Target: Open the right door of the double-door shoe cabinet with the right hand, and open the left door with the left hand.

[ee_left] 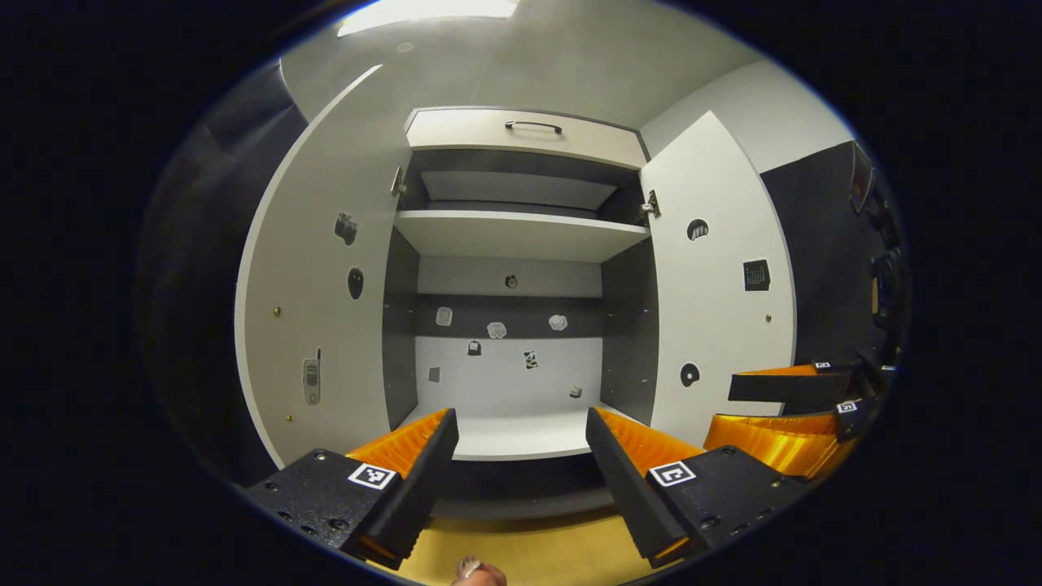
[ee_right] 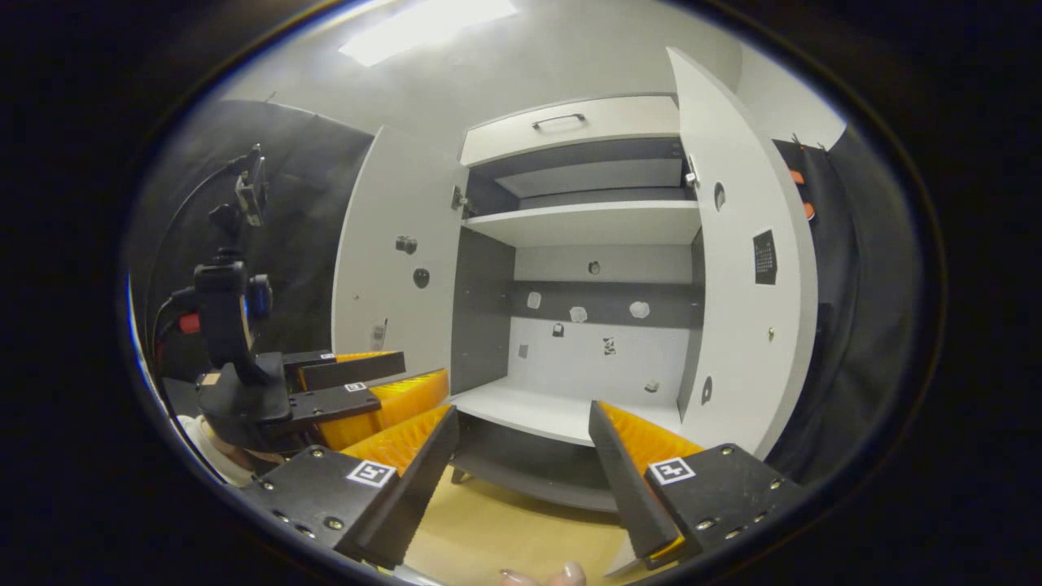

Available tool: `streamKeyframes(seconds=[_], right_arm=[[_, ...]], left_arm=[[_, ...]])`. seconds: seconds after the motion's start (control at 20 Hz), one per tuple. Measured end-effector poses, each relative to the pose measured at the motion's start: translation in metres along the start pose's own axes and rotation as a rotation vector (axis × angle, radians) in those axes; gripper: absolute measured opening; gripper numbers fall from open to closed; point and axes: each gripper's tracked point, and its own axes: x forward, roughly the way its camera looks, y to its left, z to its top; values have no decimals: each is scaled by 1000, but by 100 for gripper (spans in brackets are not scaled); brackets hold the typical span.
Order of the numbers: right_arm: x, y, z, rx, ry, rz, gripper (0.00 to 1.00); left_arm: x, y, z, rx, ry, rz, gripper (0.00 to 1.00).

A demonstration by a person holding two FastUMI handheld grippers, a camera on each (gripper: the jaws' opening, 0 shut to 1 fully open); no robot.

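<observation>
In the left gripper view, the left gripper point(ee_left: 521, 464) is released and empty, facing the shoe cabinet point(ee_left: 521, 134), whose left door point(ee_left: 317, 293) and right door point(ee_left: 716, 285) both stand swung wide. In the right gripper view, the right gripper point(ee_right: 521, 472) is likewise spread and grasping nothing, close beside the open right door point(ee_right: 745, 268). The task looks done; the likeliest slip is a careless withdrawal knocking a door's edge and swinging it back.

Bright ceiling light point(ee_left: 427, 12); sharp centre; fisheye-bent edges
</observation>
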Motion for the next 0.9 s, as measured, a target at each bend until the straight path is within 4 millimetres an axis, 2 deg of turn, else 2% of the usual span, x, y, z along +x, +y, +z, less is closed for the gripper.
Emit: streamKeyframes(seconds=[0.3, 0.5, 0.75, 0.9], right_arm=[[12, -3, -4, -1, 10, -26, 97], [20, 4, -3, 26, 3, -13, 96], [30, 1, -2, 33, 9, -38, 97], [33, -2, 0, 33, 6, -54, 97]], left_arm=[[8, -5, 1, -8, -11, -49, 97], [14, 1, 1, 2, -7, -51, 97], [21, 5, 8, 6, -34, -69, 97], [26, 6, 5, 4, -27, -79, 97]])
